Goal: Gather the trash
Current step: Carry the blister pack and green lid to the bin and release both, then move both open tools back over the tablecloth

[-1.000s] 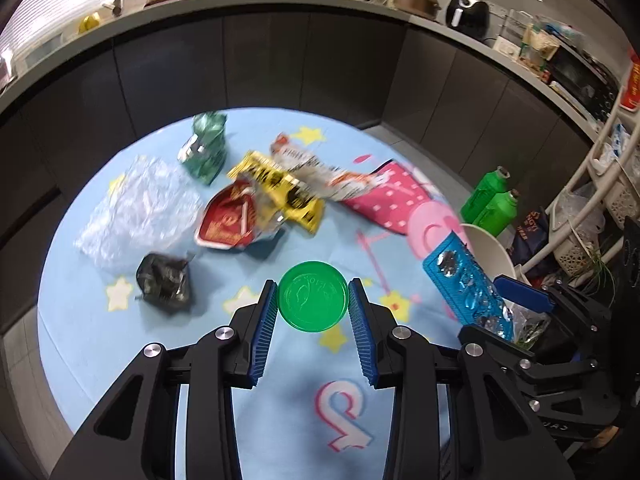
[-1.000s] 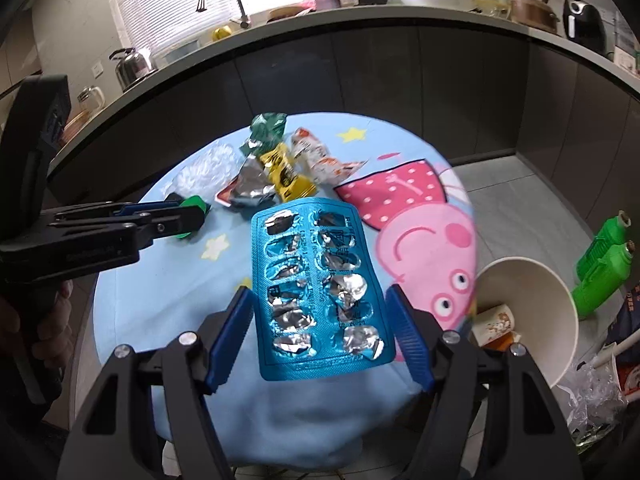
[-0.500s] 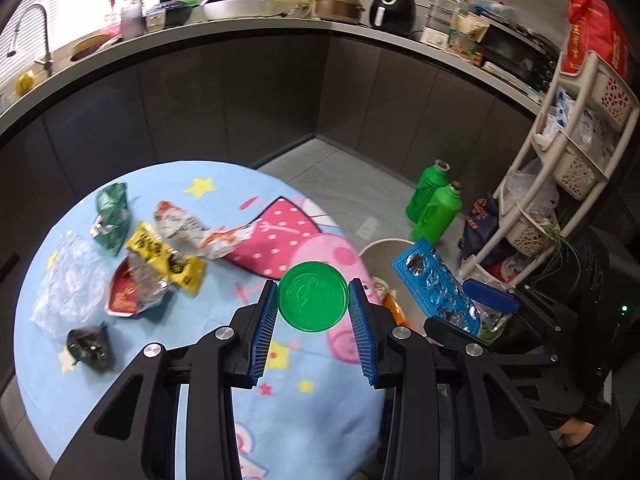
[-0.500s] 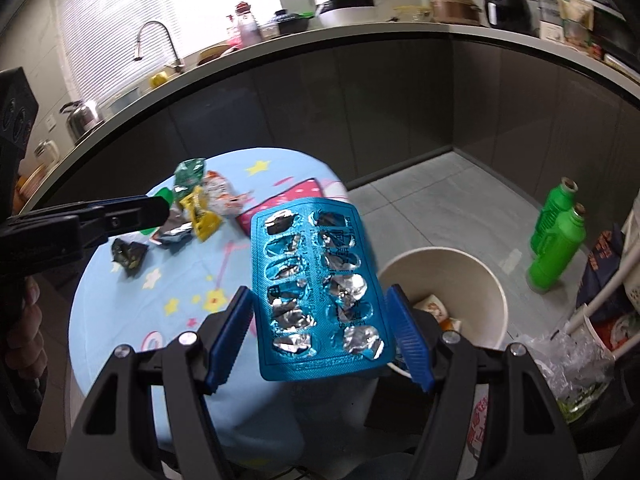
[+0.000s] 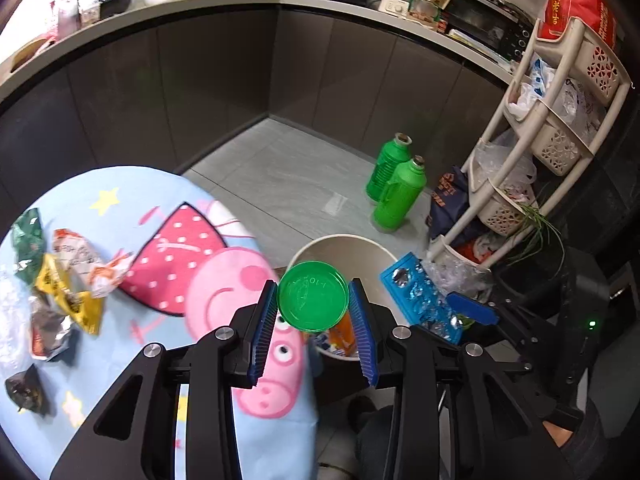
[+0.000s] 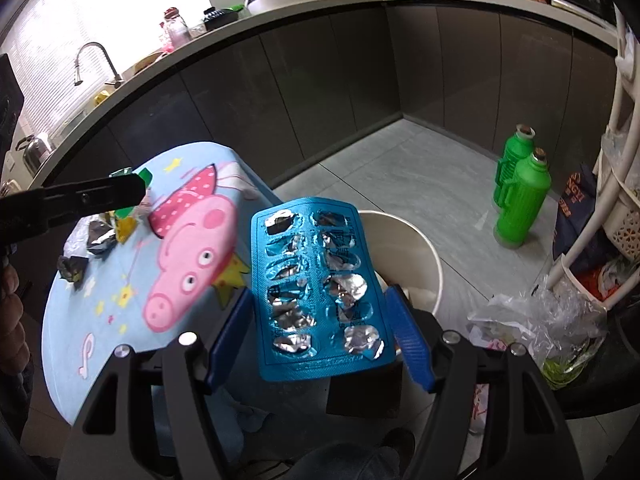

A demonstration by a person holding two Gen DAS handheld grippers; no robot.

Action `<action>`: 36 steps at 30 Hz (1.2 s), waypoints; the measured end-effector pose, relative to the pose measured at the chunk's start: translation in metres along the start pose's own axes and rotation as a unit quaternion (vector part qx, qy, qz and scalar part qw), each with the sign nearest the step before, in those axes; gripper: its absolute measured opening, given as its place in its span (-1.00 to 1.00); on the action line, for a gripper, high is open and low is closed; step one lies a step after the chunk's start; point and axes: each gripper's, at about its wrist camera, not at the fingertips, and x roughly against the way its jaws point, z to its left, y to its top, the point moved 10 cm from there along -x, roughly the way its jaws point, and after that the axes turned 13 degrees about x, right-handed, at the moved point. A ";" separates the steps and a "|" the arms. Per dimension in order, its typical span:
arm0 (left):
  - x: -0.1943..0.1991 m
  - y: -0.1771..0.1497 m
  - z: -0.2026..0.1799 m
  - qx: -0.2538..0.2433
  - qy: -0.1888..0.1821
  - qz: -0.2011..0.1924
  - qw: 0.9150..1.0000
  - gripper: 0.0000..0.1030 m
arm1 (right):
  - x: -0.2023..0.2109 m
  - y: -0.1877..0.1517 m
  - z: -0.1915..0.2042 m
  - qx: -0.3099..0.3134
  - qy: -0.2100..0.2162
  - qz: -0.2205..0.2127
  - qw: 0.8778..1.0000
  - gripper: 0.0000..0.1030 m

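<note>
Left black plastic two-finger gripper (image 5: 313, 330): blue ribbed pads, silver round screws. Right black plastic two-finger gripper (image 6: 322, 330): same build, green indicator light on body.

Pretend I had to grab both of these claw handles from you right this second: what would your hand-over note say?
Left gripper: shut on a green lid, held over the near rim of the white bin.
Right gripper: shut on an empty blue blister pack, held in front of the white bin, at its near edge.
Done: both pieces are lifted off the table and brought to the bin, which already holds some trash.
Left: drop both in, then go back for the wrappers at the table's far side: green, yellow, white and orange, foil and a dark crumpled one.
</note>
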 end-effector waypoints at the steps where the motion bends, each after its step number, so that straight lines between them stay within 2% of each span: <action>1: -0.005 0.000 -0.003 -0.002 -0.004 0.005 1.000 -0.34 | -0.004 -0.002 -0.005 -0.002 -0.001 0.004 1.000 0.33; 8: -0.045 0.003 -0.017 -0.002 -0.017 0.037 0.999 -0.33 | -0.041 -0.014 -0.022 -0.011 -0.002 0.034 0.999 0.33; 13: -0.066 0.005 -0.023 -0.011 -0.012 0.050 0.999 -0.33 | -0.064 -0.016 -0.026 -0.014 0.002 0.048 0.999 0.34; 16: -0.072 0.006 -0.027 -0.020 -0.010 0.049 0.999 -0.32 | -0.072 -0.015 -0.026 -0.010 0.000 0.048 0.999 0.43; 17: -0.072 0.006 -0.027 -0.022 -0.007 0.046 0.999 -0.17 | -0.073 -0.015 -0.026 -0.009 0.000 0.048 0.999 0.65; 18: -0.071 0.006 -0.027 -0.025 -0.004 0.040 0.999 0.20 | -0.074 -0.014 -0.025 -0.006 0.000 0.047 0.999 0.74; 19: -0.069 0.008 -0.026 -0.025 0.002 0.030 0.999 0.40 | -0.074 -0.014 -0.025 -0.004 -0.002 0.044 0.999 0.87; 20: -0.066 0.011 -0.025 -0.024 0.012 0.014 1.000 0.62 | -0.073 -0.013 -0.024 0.000 -0.002 0.040 0.999 0.91; 24: -0.061 0.012 -0.022 -0.024 0.026 0.006 0.999 0.83 | -0.072 -0.017 -0.020 0.006 0.002 0.043 0.999 0.93; 29: -0.049 0.014 -0.016 -0.017 0.036 -0.006 0.999 0.83 | -0.066 -0.017 -0.016 0.004 0.001 0.048 0.999 0.93; 36: -0.019 0.017 -0.007 -0.004 0.036 -0.024 0.999 0.83 | -0.040 0.001 -0.001 0.017 -0.001 0.026 1.000 0.93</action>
